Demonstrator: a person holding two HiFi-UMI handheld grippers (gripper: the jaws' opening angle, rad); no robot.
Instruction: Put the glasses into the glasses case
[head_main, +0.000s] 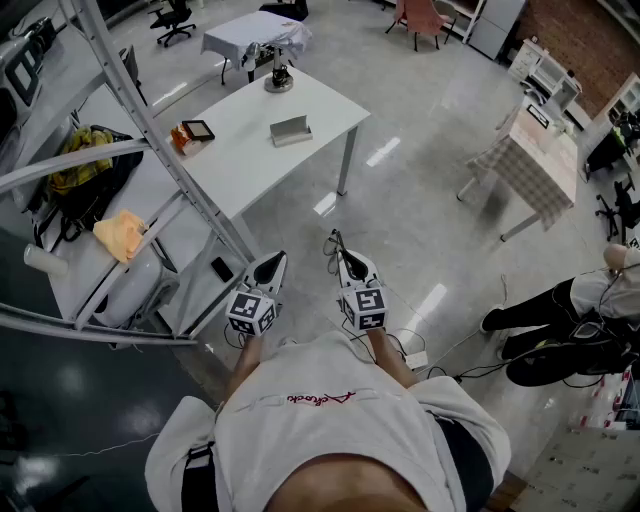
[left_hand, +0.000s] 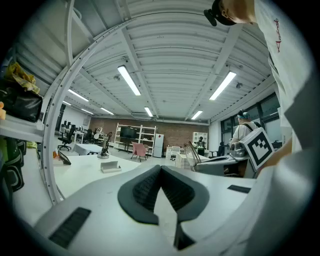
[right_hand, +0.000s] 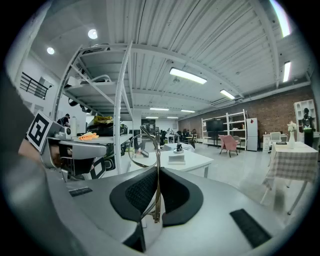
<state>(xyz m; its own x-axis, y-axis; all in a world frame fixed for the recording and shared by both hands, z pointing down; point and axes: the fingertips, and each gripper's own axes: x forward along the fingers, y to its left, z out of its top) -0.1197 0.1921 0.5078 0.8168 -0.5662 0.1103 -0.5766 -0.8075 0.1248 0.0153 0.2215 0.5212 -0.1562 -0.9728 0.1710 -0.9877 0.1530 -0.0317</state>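
The head camera looks steeply down from above the person. Cameras ride close behind the jaws of the left gripper (head_main: 274, 262) and right gripper (head_main: 348, 262) (looking almost level). All three see the white table (head_main: 260, 130).

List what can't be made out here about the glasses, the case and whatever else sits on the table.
- Head view: the glasses case is too small to tell whether it lies open or shut.
- Right gripper view: the stretch of the glasses clamped in the right gripper is hidden by its pads.
- Head view: the orange item on the white table is too small to identify.
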